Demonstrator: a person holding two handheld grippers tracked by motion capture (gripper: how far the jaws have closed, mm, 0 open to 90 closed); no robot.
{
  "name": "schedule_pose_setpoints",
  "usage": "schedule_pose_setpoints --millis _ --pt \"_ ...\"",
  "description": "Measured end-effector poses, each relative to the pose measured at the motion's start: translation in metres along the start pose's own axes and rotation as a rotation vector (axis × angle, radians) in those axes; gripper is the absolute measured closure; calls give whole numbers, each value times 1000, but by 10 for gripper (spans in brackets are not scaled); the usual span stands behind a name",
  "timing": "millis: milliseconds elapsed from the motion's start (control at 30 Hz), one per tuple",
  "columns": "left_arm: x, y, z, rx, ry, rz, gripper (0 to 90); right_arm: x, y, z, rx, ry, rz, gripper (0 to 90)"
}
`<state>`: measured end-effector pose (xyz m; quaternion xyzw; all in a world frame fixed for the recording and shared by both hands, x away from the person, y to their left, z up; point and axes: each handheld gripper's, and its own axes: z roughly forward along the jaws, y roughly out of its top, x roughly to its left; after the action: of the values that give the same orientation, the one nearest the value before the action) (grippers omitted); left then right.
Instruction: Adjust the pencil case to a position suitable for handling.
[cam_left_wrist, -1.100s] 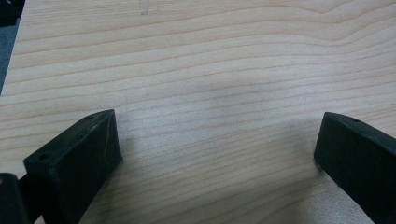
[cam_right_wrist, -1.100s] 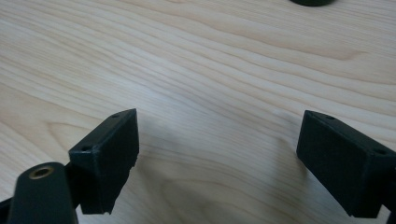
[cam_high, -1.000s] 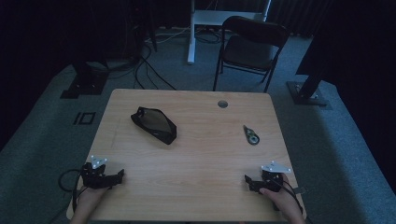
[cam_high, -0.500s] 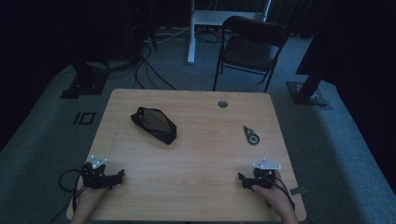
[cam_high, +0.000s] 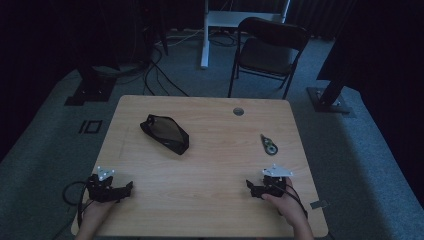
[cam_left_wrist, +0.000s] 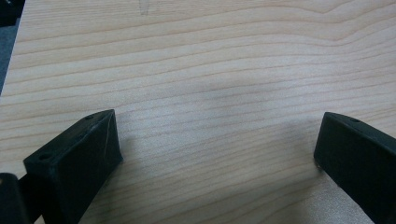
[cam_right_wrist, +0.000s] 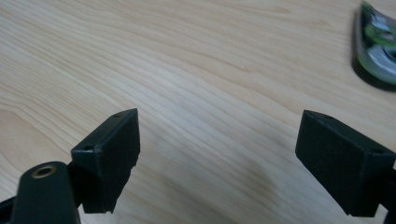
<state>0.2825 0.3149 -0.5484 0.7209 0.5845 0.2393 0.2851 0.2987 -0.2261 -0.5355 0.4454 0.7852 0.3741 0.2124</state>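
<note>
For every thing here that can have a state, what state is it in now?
left gripper: open, empty, low over the table.
right gripper: open, empty, near the front edge.
black mesh pouch: lying flat, untouched.
small green-and-black tool: lying flat, untouched.
folding chair: unfolded, unoccupied.

The table (cam_high: 210, 150) is made of light wood with wavy lines in it. It has a small round hole (cam_high: 238, 111) near its far edge. A black pouch (cam_high: 165, 133) lies flat on the left part of the table. A small dark and green thing (cam_high: 269, 145) lies on the right part, well apart from the pouch. The middle of the table is bare wood.
</note>
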Motion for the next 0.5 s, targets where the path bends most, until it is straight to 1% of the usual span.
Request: schedule_pose_setpoints --millis 167,267,333,500 --pt "0 0 0 0 0 0 6 7 8 5 -13 23 -10 138" --pt "0 0 0 0 0 0 6 11 13 9 -15 37 -13 138" --pt "0 0 0 0 0 0 6 13 15 13 -10 38 -22 138" --pt "0 0 0 0 0 0 6 19 20 21 -17 53 -19 138"
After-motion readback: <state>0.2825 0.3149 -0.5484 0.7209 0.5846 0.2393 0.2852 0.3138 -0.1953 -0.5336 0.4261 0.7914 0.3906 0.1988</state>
